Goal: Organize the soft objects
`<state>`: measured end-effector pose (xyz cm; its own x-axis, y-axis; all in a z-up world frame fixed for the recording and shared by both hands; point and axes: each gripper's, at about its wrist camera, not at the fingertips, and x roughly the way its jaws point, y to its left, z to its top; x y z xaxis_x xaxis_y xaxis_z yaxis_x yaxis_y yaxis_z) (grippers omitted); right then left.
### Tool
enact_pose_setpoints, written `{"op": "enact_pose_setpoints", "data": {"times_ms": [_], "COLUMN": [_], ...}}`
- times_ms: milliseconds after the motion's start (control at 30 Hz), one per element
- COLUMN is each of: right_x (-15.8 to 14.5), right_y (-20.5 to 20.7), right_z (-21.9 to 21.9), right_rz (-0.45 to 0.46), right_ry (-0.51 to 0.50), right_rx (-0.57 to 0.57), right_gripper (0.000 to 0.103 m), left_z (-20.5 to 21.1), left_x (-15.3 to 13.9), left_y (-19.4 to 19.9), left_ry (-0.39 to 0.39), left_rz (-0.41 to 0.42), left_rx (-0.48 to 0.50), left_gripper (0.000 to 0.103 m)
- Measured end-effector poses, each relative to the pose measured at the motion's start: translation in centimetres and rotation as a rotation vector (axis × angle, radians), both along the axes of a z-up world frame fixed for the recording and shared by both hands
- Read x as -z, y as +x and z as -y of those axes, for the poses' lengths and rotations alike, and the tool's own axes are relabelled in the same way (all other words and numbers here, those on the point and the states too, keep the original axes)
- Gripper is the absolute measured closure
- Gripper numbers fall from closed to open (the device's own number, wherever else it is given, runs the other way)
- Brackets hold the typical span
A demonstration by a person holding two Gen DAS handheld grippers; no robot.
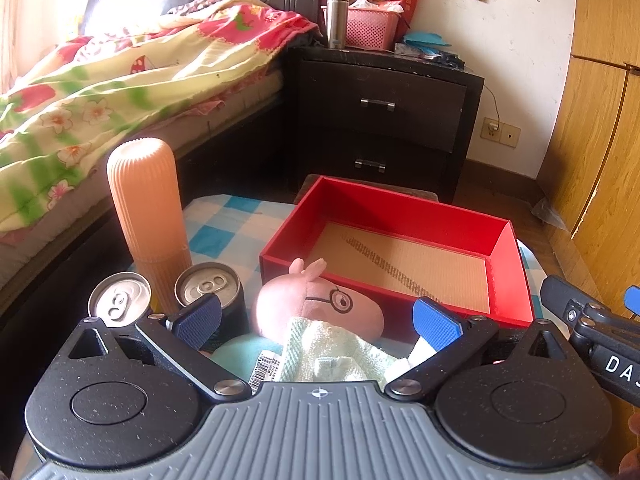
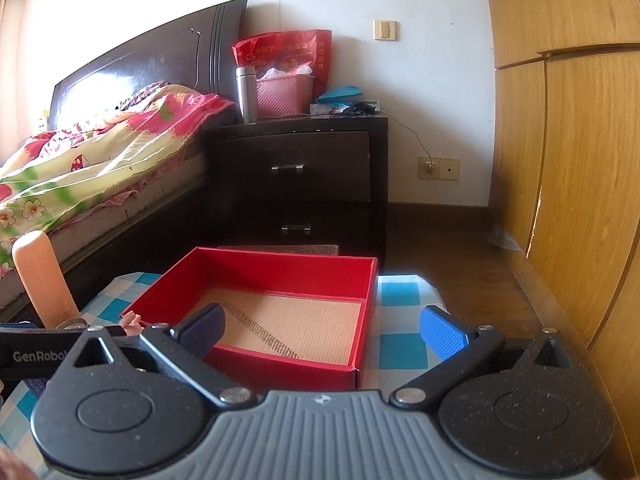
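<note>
A pink pig plush toy [image 1: 320, 304] with glasses lies on the checked cloth, with a pale green towel [image 1: 336, 352] over its body. My left gripper [image 1: 318, 322] is open, its blue pads on either side of the toy and towel. An empty red box [image 1: 400, 208] with a tan floor stands just beyond the toy; it also shows in the right wrist view [image 2: 280, 268]. My right gripper [image 2: 322, 330] is open and empty above the box's near edge; it shows at the right edge of the left wrist view [image 1: 592, 320].
A tall ribbed orange bottle [image 1: 146, 208] and two drink cans [image 1: 208, 286] stand left of the toy. A bed [image 1: 100, 92] lies to the left, a dark nightstand [image 1: 384, 108] behind, a wooden wardrobe [image 1: 600, 120] to the right.
</note>
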<state>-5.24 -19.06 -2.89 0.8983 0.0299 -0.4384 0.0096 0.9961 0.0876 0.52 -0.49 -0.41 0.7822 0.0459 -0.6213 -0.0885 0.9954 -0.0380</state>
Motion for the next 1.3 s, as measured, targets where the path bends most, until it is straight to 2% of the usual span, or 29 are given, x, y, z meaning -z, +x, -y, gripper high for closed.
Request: {"op": "enact_pose_setpoints", "data": {"times_ms": [1300], "right_x": [0.25], "right_y": [-0.01], "right_z": [-0.12], "right_rz": [0.008], "right_ry": [0.003], "right_rx": [0.000], "right_gripper": [0.018], "left_z": [0.39], "left_x": [0.19], "left_y": [-0.26], "left_ry": [0.014], "left_rz": [-0.003], "left_rx": [0.010], "left_gripper": [0.006]}}
